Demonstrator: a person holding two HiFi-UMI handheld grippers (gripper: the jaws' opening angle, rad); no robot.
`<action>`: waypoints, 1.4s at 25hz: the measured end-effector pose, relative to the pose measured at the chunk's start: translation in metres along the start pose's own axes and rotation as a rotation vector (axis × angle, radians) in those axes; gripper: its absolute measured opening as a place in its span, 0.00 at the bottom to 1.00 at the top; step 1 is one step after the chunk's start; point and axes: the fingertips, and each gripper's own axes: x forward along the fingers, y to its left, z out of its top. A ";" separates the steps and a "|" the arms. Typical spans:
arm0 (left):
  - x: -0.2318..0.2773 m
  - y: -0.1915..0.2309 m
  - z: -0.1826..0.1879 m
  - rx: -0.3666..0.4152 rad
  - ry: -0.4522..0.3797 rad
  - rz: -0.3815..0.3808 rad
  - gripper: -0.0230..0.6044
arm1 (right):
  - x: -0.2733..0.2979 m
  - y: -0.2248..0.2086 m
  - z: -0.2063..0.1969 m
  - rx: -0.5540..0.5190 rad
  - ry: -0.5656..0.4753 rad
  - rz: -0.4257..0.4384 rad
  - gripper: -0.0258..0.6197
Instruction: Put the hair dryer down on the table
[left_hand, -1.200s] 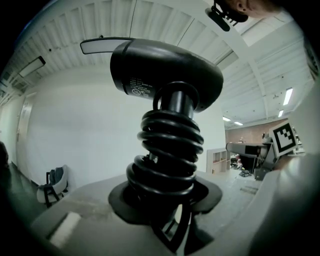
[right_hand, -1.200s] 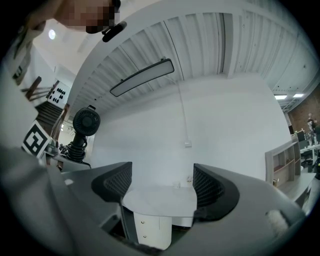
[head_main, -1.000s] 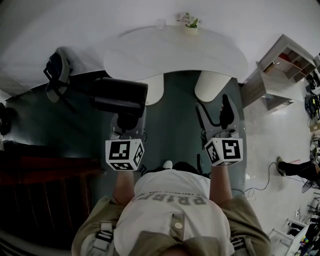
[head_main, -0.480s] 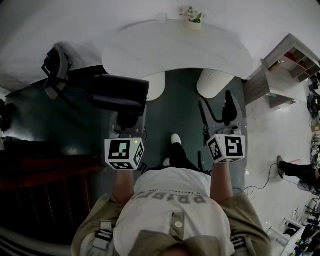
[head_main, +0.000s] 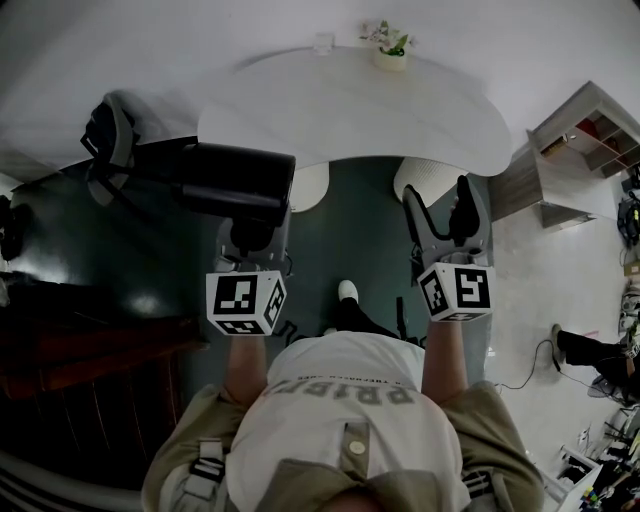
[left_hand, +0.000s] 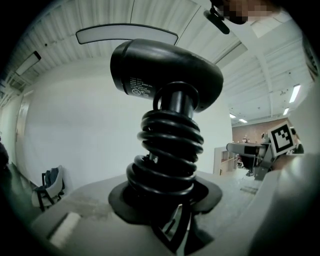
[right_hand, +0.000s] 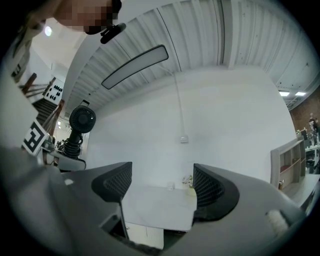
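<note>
Currently left gripper clamped on hair dryer handle, cord coiled round it; dryer held aloft by near edge of white table. Right gripper jaws wide apart, empty.

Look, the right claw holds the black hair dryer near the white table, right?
No, the left claw holds the black hair dryer near the white table; the left gripper view shows it. The right claw is open, empty.
</note>
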 end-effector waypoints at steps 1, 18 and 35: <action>0.006 0.001 0.001 -0.003 0.000 0.003 0.30 | 0.006 -0.003 0.000 -0.002 0.000 0.004 0.62; 0.109 0.006 0.014 0.003 0.006 0.057 0.30 | 0.100 -0.070 -0.022 0.007 0.041 0.064 0.62; 0.170 0.041 0.013 0.005 0.019 0.048 0.30 | 0.160 -0.085 -0.039 0.012 0.060 0.037 0.62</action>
